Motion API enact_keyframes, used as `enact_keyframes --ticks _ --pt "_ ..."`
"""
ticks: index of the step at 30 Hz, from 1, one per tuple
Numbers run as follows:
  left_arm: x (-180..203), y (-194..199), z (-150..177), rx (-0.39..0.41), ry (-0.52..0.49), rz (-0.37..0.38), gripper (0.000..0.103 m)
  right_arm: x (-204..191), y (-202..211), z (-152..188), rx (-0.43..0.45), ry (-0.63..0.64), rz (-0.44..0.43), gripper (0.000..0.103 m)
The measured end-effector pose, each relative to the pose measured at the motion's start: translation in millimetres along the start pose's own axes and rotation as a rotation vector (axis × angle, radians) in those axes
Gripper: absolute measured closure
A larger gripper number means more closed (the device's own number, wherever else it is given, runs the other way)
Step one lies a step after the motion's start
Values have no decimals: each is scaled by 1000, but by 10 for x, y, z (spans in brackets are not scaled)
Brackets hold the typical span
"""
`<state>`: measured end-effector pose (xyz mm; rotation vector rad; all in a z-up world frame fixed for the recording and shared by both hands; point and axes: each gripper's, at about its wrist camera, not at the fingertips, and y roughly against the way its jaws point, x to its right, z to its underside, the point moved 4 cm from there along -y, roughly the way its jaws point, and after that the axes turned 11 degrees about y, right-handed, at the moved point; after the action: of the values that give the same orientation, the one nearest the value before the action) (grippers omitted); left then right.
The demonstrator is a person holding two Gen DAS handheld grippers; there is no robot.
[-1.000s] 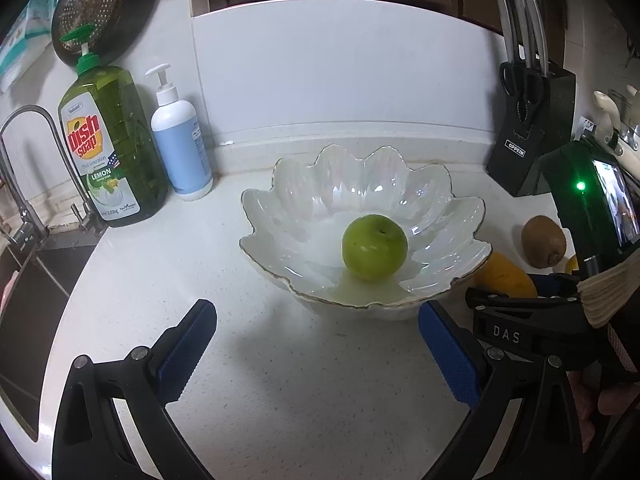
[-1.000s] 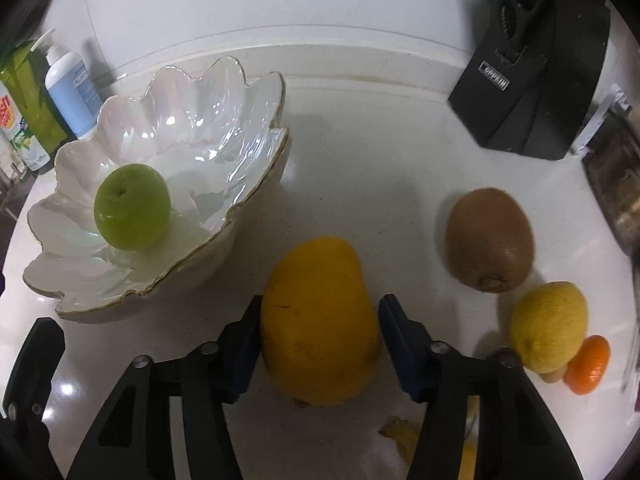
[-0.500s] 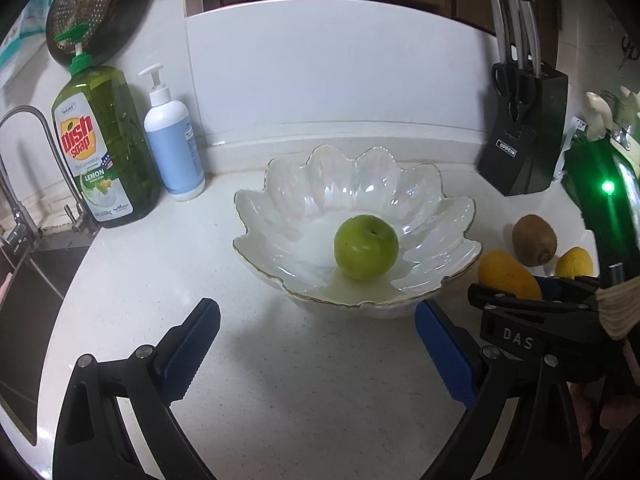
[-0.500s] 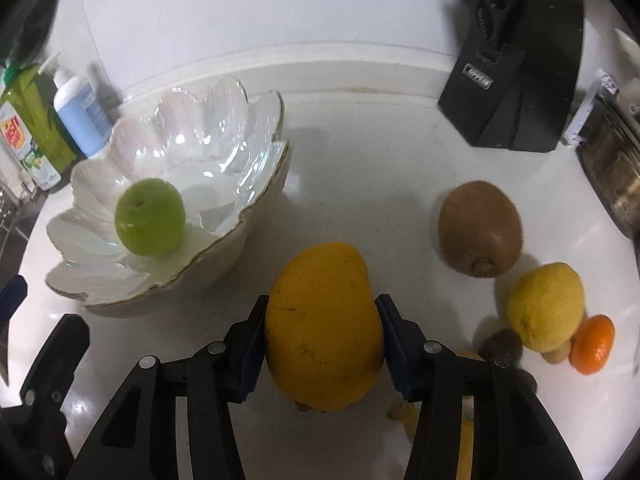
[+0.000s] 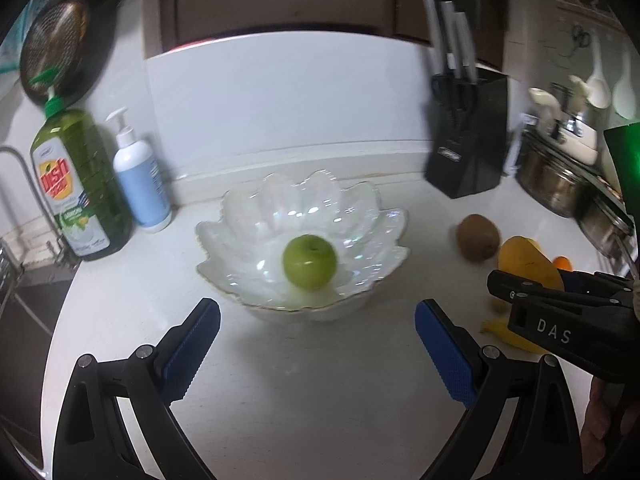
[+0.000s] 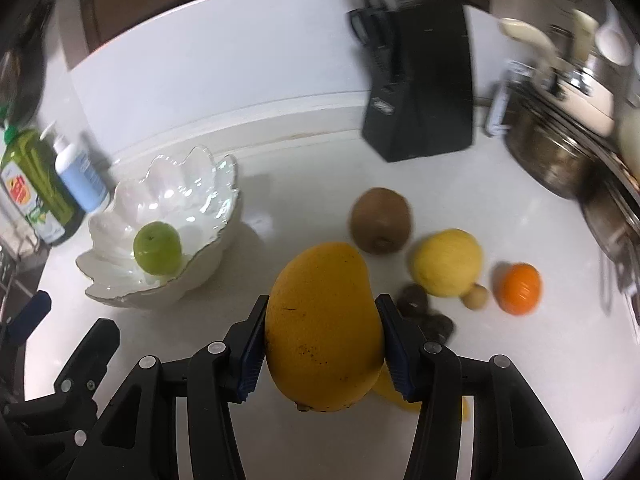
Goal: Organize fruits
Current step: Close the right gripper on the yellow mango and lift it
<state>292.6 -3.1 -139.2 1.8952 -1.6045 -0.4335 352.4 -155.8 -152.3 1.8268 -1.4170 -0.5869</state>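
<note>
My right gripper (image 6: 322, 340) is shut on a large yellow mango (image 6: 324, 324), which hangs off the white counter to the right of the bowl. The same mango (image 5: 528, 260) shows in the left wrist view behind the right gripper's black body. A white petal-shaped bowl (image 5: 248, 216) (image 6: 208, 184) holds one green apple (image 5: 309, 262) (image 6: 157, 247). My left gripper (image 5: 316, 340) stands open and empty in front of the bowl. On the counter lie a kiwi (image 6: 380, 220) (image 5: 478, 237), a lemon (image 6: 448, 262), a small orange (image 6: 520, 289) and several small dark and tan fruits (image 6: 416, 298).
A black knife block (image 6: 420, 84) stands at the back. Metal pots (image 6: 560, 152) crowd the right side. A green dish soap bottle (image 5: 76, 184) and a blue pump bottle (image 5: 140, 180) stand left of the bowl, beside the sink tap (image 5: 16, 168). A banana (image 5: 508, 336) lies under the right gripper.
My right gripper closed onto the mango and lifted it off the counter. Both grippers rose and drew back, so the bowl and the fruits look smaller and more fruits show.
</note>
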Motion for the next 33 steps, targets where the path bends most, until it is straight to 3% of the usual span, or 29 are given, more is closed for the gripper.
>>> enact_keyframes --ticks 24,33 --pt "1060 223 354 -13 -234 312 0 888 636 819 13 -281 215 51" --pt "1392 137 504 -38 -343 383 0 1130 668 1121 -20 -377 259 51"
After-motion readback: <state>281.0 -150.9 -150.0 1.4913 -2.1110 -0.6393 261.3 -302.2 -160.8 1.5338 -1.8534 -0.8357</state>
